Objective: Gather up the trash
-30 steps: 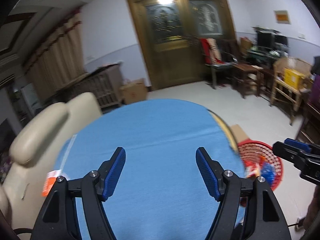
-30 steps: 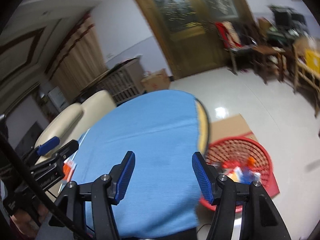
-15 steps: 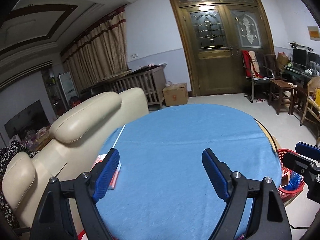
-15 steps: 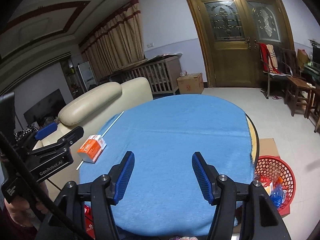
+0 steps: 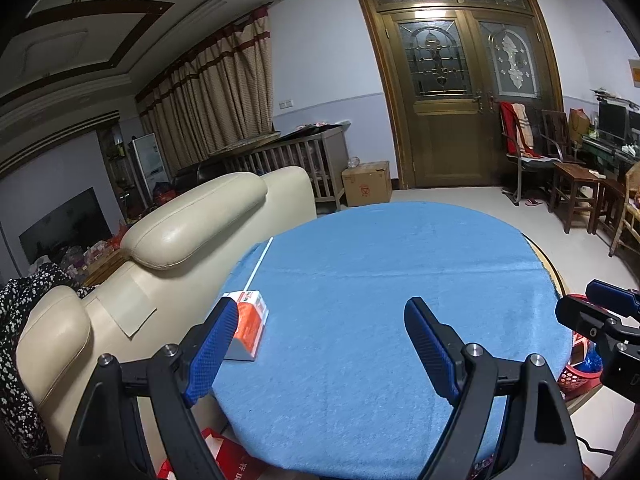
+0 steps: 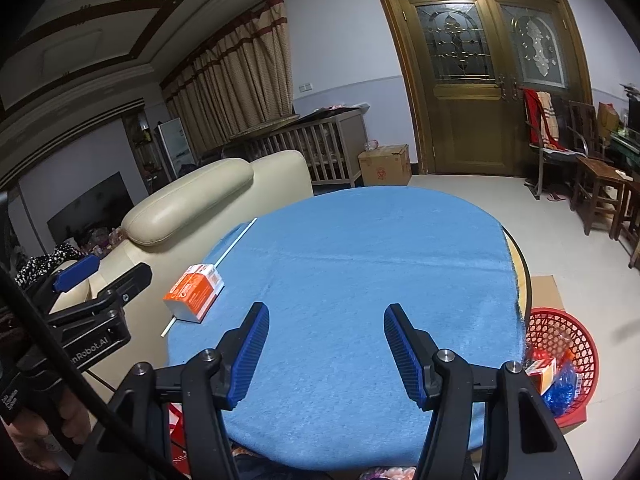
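Both the left gripper and right gripper have black frames, ribbed blue pads, silver screws; white "GenRobot.AI" lettering on the left.

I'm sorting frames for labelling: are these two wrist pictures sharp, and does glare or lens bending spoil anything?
Left wrist view: sharp; the fisheye bows the brown double door, corners go black, and a lamp glares on its top. Right wrist view: equally sharp; the orange and white carton and red plastic basket read clearly, the round blue-clothed table evenly lit.

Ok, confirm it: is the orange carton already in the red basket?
No, the orange carton lies on the blue tablecloth, far from the red basket.
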Tool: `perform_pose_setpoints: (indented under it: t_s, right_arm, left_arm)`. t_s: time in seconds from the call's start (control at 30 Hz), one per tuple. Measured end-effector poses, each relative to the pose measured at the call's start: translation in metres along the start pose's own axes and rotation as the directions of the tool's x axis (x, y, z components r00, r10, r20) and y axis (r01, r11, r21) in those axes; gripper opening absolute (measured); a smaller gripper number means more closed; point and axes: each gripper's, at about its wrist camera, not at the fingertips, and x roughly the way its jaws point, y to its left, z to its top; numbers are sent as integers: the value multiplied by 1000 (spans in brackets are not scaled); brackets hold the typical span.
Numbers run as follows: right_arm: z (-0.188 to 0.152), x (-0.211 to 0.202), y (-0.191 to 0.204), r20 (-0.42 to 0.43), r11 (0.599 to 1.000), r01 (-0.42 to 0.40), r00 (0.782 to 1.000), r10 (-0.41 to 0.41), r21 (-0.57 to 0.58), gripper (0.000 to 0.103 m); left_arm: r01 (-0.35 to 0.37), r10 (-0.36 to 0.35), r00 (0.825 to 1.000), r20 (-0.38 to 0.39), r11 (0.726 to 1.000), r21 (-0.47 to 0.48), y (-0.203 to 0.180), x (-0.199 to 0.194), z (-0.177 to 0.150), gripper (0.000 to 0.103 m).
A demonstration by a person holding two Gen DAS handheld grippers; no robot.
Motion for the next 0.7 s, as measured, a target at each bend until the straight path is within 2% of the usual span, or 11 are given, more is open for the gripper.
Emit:
perform_pose_setpoints:
  t_s: [0.7]
  right_arm:
    - [-7, -4, 24, 15, 999, 20, 1000, -19, -50, 64]
  left_arm:
    - [-25, 25, 1000, 1, 999, -19, 2, -8, -3, 85]
